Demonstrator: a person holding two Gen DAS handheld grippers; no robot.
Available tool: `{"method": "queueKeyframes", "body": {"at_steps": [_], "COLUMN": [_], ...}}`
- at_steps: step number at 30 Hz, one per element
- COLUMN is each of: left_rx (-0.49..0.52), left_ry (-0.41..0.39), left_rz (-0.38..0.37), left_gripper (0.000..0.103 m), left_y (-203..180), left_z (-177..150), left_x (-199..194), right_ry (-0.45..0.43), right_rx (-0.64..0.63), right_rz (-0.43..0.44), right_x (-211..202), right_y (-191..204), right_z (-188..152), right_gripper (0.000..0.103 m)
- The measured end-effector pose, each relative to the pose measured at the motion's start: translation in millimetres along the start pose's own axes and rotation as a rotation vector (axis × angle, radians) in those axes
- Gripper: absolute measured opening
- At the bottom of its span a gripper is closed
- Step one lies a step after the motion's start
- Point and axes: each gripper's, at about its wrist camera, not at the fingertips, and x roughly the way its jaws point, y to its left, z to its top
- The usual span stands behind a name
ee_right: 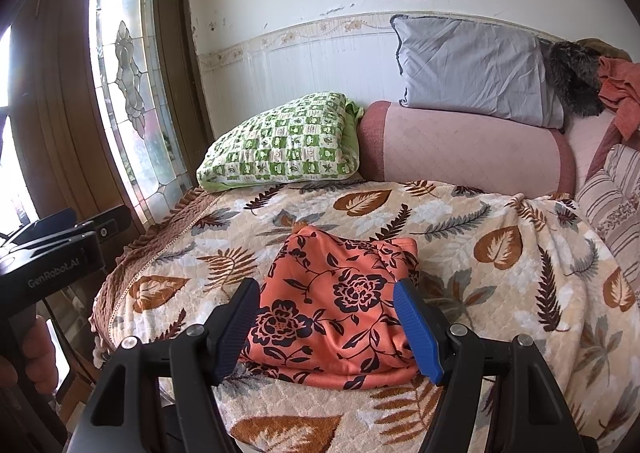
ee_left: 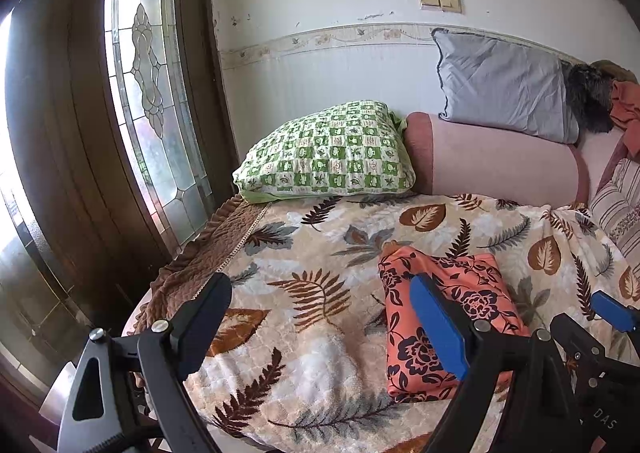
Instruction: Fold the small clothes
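Right wrist view is showing the folded orange floral cloth (ee_right: 340,305) lying on the leaf-patterned beige quilt (ee_right: 500,253), while the right gripper (ee_right: 326,327) is hovering spread apart and empty, risking rumpling the fold if descending carelessly.

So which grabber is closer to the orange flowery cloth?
Right. The right gripper hovers open straight over the orange flowery cloth; the left gripper hangs open off to its left side.

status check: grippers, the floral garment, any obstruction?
Left gripper open, empty. Right gripper open, hovering over orange floral garment, not gripping. Garment folded, flat on leaf-print blanket. Nothing in the way.
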Motion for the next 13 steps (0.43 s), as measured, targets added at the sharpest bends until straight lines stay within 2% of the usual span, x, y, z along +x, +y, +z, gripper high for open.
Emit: {"method": "queueKeyframes", "body": {"at_steps": [7, 13], "left_rx": [0.002, -0.018], "left_ry": [0.010, 0.021], "left_rz": [-0.004, -0.047], "left_gripper": [0.091, 0.091], "left_y": [-1, -2], "left_z": [0, 0], "left_x": [6, 13], "right_ry": [0.008, 0.014], "right_rx": [0.003, 0.009], "right_rz": [0.004, 0.005], "right_x": [5, 11], "right_y": [-1, -3], "right_z": [-1, -3], "right_gripper": [0.073, 0.073]}}
